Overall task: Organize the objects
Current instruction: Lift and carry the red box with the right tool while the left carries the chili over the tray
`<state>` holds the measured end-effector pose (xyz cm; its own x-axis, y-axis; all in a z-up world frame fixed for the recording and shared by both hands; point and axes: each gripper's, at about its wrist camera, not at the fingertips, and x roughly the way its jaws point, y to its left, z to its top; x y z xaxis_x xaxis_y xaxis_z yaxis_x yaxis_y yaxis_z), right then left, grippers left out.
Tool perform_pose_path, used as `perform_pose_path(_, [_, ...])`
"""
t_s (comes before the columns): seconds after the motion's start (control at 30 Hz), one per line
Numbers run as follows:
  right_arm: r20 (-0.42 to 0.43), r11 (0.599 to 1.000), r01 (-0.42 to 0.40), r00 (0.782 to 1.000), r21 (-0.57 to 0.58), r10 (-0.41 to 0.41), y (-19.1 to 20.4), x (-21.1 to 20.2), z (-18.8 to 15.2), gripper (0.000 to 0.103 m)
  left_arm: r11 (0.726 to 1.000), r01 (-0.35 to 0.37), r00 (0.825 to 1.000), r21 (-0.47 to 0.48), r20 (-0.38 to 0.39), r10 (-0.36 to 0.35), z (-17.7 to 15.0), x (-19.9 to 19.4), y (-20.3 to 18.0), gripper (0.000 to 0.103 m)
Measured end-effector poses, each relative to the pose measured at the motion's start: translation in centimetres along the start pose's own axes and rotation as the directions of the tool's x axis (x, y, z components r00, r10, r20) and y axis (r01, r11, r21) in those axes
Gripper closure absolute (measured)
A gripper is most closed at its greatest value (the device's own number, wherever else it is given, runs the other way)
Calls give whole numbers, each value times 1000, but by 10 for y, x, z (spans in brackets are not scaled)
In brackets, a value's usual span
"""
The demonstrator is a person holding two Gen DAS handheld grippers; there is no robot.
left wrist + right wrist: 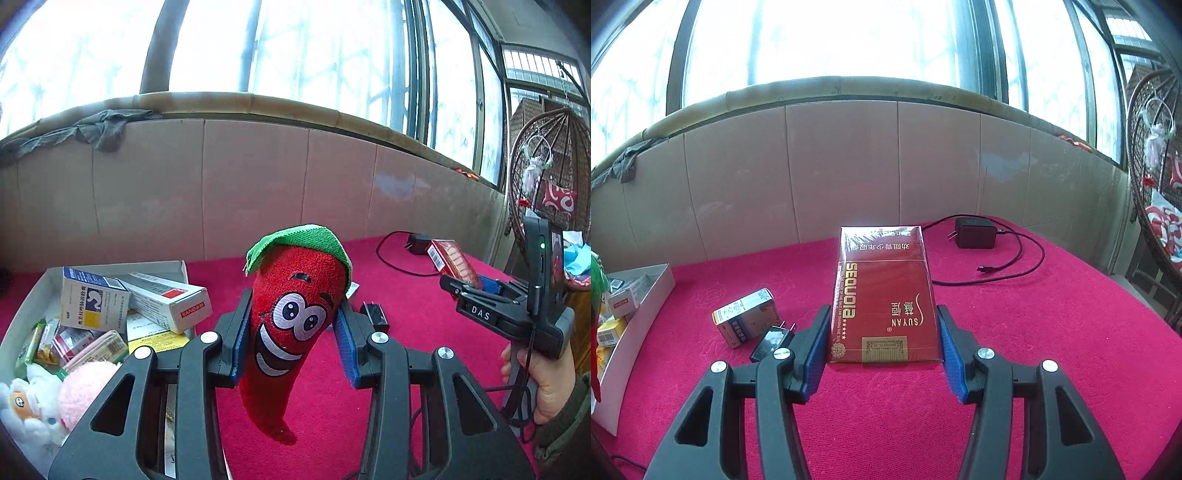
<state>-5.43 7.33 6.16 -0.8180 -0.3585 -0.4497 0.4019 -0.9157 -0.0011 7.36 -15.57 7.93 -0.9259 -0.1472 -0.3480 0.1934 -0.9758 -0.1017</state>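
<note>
Spread wide across both views: a red-clothed surface (1015,332) under a window.

Lower left of the left wrist view only: a white box (29,306) crammed with medicine cartons and soft toys, seen in the right wrist view merely as an edge at mid-left.

Centre of the left view: left tongs (291,332) pinching a red plush chilli (291,332), lifted clear of the cloth.

Centre of the right view: right tongs (882,343) clamped on a red cigarette pack (882,295).

Only there in full: black charger (973,232) upper right, small carton (746,317) and plug (772,341) lower left.
</note>
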Motion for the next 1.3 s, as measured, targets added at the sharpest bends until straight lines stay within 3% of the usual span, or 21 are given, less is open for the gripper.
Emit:
perform_pose_path(0.6, [-30,999,-22,999,-29,21,17,-12,-8,49,975,-136,987,-174,62,149,22,-19,74,63])
perform_pose_path(1.3, [-3,985,-114,993,-127,114,76,-45,8,49,943,-147,982,-299,70,175,28,-30,116,63])
